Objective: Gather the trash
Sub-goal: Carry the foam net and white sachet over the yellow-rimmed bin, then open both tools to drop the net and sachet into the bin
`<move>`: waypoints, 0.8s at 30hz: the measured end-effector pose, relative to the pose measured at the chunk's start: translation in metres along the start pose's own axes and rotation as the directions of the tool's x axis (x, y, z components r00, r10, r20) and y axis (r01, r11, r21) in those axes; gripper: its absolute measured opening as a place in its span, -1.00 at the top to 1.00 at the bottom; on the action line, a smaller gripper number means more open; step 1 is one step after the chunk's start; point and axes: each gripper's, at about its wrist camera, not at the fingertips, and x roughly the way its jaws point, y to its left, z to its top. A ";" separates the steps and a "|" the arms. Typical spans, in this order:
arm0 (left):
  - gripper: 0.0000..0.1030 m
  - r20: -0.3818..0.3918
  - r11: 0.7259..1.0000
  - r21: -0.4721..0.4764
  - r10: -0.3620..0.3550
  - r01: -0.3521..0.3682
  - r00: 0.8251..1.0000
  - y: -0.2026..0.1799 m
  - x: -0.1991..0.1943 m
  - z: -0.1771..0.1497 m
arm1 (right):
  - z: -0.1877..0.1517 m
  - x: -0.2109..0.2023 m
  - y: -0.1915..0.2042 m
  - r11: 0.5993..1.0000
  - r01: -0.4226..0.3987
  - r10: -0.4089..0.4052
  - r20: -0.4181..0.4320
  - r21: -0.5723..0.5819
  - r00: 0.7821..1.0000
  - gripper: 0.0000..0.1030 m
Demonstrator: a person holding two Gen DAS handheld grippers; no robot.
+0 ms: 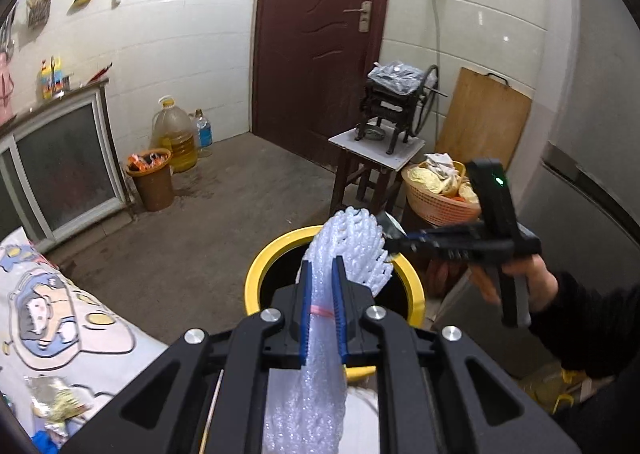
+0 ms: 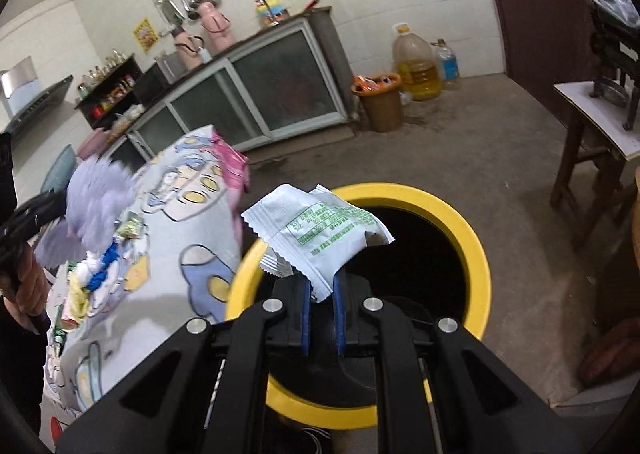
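1. In the left wrist view we see the left tongs [image 1: 322, 274] closed tight on a white foam net sleeve [image 1: 348, 246]. The sleeve runs back between the blue fingers [image 1: 306, 310] and fans out beyond their tips.
2. The fanned end of the sleeve hangs over the mouth of the yellow-rimmed bin [image 1: 260, 266], which stands on the concrete floor [image 1: 192, 230] just ahead of the tongs.
3. In the same view the right tongs [image 1: 390, 240] reach in from the right, held by a hand [image 1: 520, 282] in a dark sleeve; their tip is beside the sleeve's far edge, above the bin rim.
4. In the right wrist view we see the right tongs [image 2: 322, 286] nearly closed, pinching the lower corner of a white sachet with green print [image 2: 320, 230]. The sachet stands up and forward from the fingertips.
5. The sachet sits over the near left part of the yellow-rimmed bin [image 2: 472, 246], above its dark opening.
6. Left of the bin is a desk under a cartoon-print cloth [image 2: 192, 214], with small wrappers and scraps [image 2: 96, 274] lying on it.
7. A brown waste basket [image 2: 380, 102] full of wrappers stands well apart by the cabinet, next to a large oil jug [image 2: 414, 66].
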 end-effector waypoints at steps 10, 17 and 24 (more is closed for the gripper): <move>0.82 -0.042 0.982 -0.187 0.030 -0.037 0.999 0.011 0.076 -0.004 | -0.018 0.028 -0.013 0.998 0.065 -0.063 -0.068 0.022 0.996 0.79; 0.73 -0.032 0.968 -0.251 -0.012 0.004 0.999 0.009 0.102 0.002 | -0.025 0.037 -0.022 0.994 0.099 -0.094 -0.099 0.050 0.991 0.77; -0.39 0.048 0.927 -0.376 0.029 -0.009 0.998 0.024 0.090 0.001 | -0.025 0.026 -0.031 0.989 0.133 -0.127 -0.079 0.069 0.989 -0.10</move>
